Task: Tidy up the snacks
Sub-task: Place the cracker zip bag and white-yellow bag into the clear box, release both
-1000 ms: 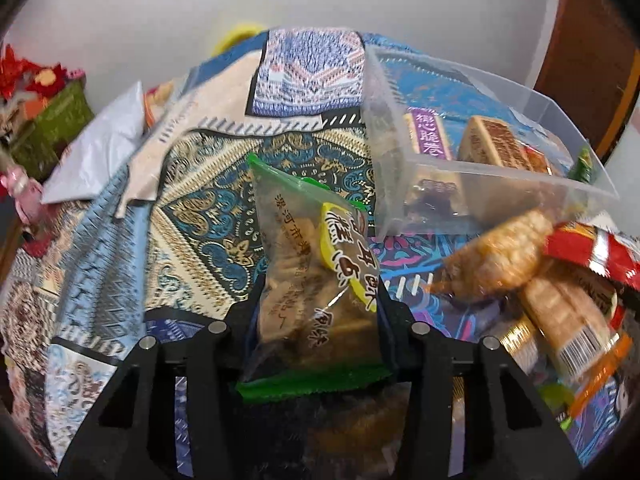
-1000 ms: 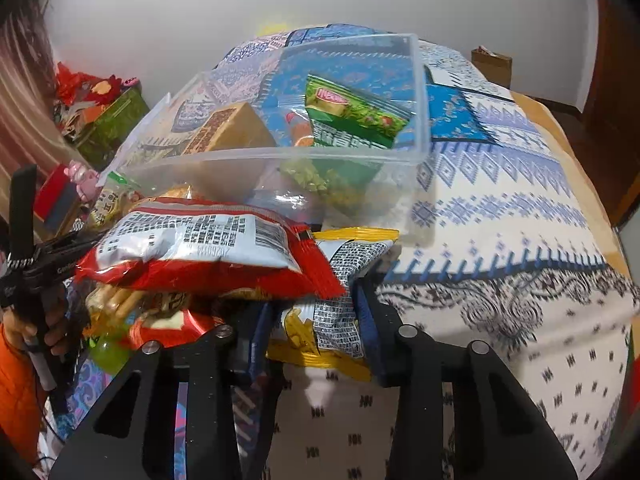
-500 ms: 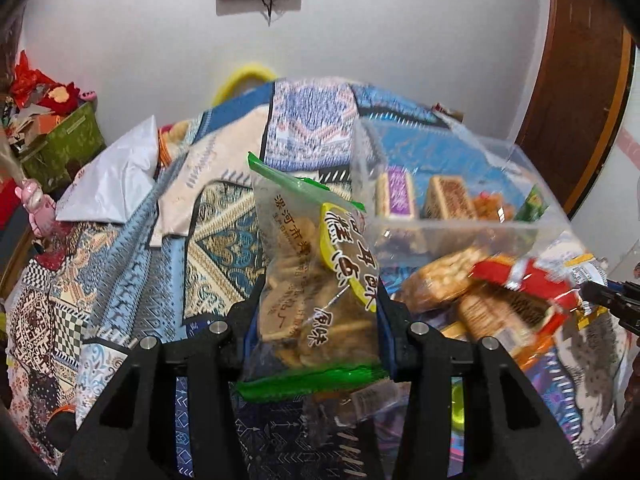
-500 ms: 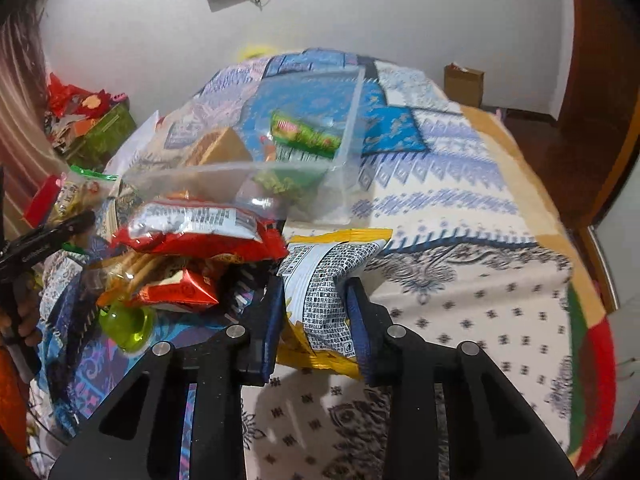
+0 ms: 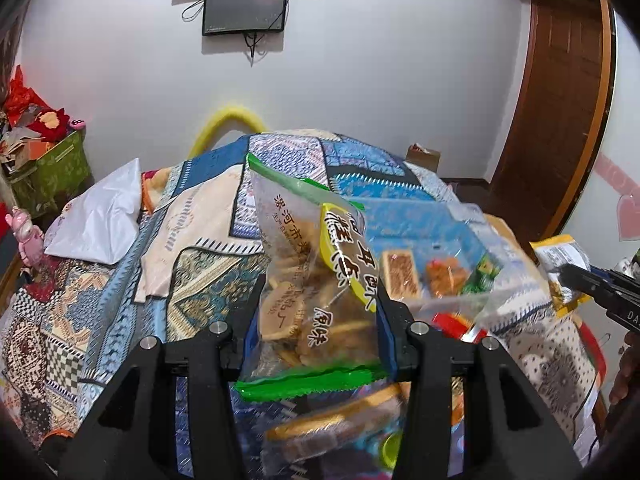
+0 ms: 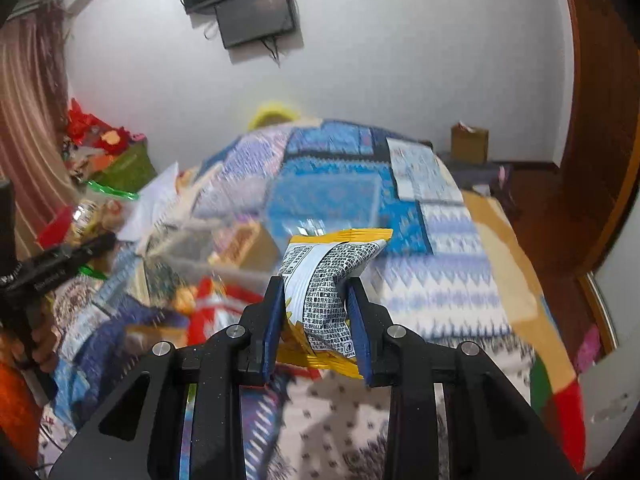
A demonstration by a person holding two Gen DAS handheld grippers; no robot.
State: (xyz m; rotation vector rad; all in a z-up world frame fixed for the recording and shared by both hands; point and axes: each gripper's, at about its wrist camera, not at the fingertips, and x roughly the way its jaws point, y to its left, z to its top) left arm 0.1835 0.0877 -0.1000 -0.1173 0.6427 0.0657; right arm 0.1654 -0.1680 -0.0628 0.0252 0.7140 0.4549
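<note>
My left gripper [image 5: 318,316] is shut on a clear green-edged bag of biscuits [image 5: 316,288] and holds it up above the bed. My right gripper [image 6: 316,312] is shut on a yellow and white snack packet [image 6: 330,276], also lifted; that packet shows at the right edge of the left wrist view [image 5: 560,268]. A clear plastic bin [image 5: 472,264] holding several snacks sits on the bedspread below and to the right of the left gripper. Loose snacks [image 6: 204,304] lie in front of the bin, blurred.
The patterned bedspread [image 6: 432,280] covers the bed. A white bag [image 5: 96,220] lies at the left. A green box of clutter [image 5: 44,172] stands by the wall. A brown door [image 5: 560,120] is at the right. A small cardboard box [image 6: 470,144] sits beyond the bed.
Both grippers have risen well above the bed with their packets. The bin and the loose snacks now lie lower and further off in both views.
</note>
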